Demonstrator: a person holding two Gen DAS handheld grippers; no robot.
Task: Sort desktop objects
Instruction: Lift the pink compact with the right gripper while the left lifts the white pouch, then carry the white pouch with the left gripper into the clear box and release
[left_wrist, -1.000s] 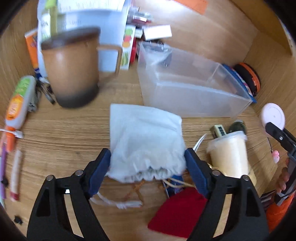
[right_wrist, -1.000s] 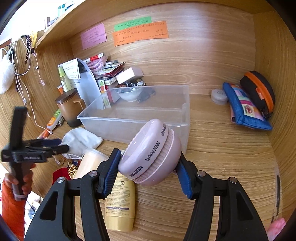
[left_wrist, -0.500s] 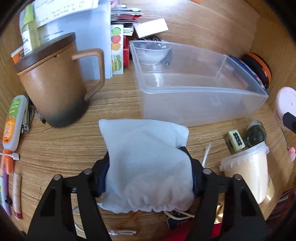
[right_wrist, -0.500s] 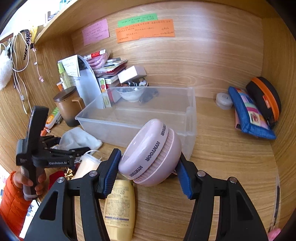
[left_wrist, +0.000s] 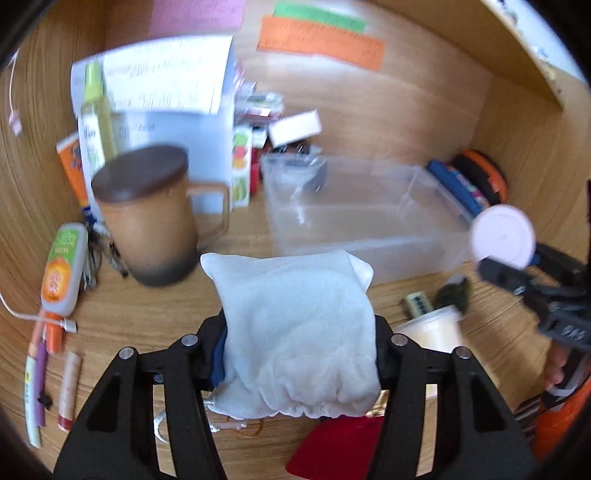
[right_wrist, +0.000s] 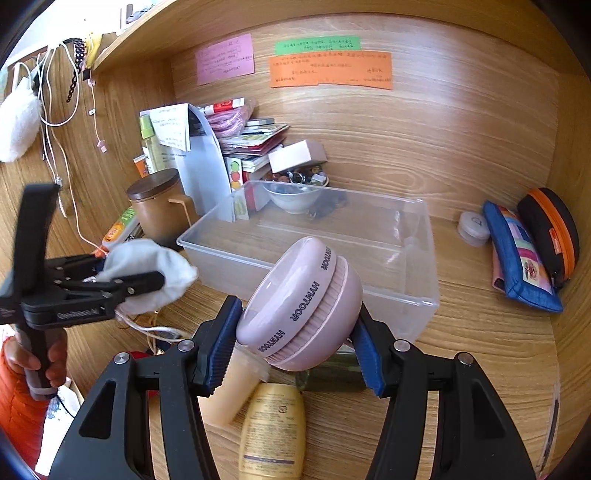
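My left gripper is shut on a white drawstring pouch and holds it lifted above the desk, left of the clear plastic bin. It also shows in the right wrist view, pouch in its jaws. My right gripper is shut on a pink round HYMTOOR case, held above the desk in front of the bin. The pink case also shows in the left wrist view. The bin holds a white bowl at its far end.
A brown lidded mug stands left of the bin. A yellow tube, a cream cup and a red cloth lie near the front. A blue pouch and a black-orange case sit at the right wall.
My left gripper closed on the white pouch and lifted it off the desk, tilting up. The right gripper holds the pink case and rose slightly.
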